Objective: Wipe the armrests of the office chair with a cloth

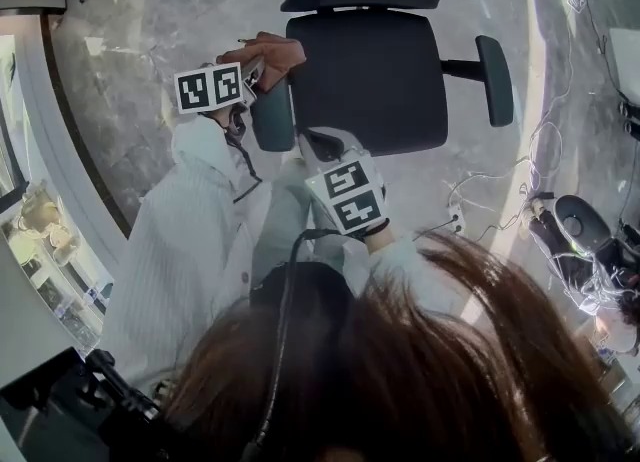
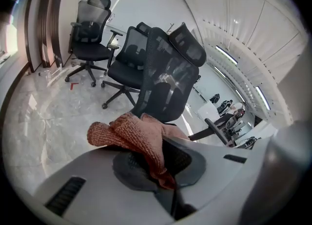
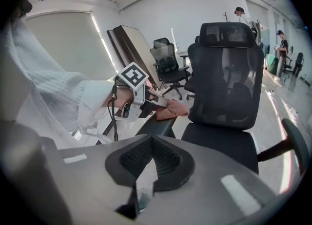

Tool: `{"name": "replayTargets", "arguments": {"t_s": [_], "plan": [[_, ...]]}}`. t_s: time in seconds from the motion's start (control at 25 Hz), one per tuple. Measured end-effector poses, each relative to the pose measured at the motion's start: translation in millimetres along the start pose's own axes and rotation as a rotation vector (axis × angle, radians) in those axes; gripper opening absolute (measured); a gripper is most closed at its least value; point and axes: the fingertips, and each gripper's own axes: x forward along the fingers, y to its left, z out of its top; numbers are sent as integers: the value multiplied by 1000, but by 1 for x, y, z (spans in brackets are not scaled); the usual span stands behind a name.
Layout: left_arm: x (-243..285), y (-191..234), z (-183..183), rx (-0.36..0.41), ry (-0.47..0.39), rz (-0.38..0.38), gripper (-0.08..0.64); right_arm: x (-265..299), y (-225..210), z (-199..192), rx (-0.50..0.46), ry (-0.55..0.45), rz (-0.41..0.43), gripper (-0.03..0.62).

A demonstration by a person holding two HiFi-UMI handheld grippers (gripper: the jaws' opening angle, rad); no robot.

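A black office chair [image 1: 370,80] stands in front of me, seen from above in the head view. My left gripper [image 1: 256,68] is shut on a reddish-orange cloth [image 2: 139,136], bunched between its jaws. It holds the cloth [image 1: 268,50] at the rear end of the chair's left armrest [image 1: 272,115]. In the right gripper view the cloth [image 3: 171,108] lies against that armrest [image 3: 155,127]. My right gripper [image 1: 322,142] hangs over the seat's front left corner, jaws shut and empty [image 3: 147,159]. The right armrest [image 1: 495,80] is untouched.
Cables and a power strip [image 1: 455,218] lie on the marble floor to the right, near a black device [image 1: 578,222]. More office chairs [image 2: 90,44] stand behind. A curved wall edge [image 1: 70,140] runs along the left. People [image 3: 282,48] stand far off.
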Motion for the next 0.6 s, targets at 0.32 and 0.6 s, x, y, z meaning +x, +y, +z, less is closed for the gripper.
{"name": "replayTargets", "arguments": {"t_s": [0.32,0.6], "plan": [[1,7,4,-62,7,-16,32,-3,-1,-4,21,5,-3,2],[-18,-2,-53,-62,85,-20,32,3,-4,0,3,-7,10,2]]}}
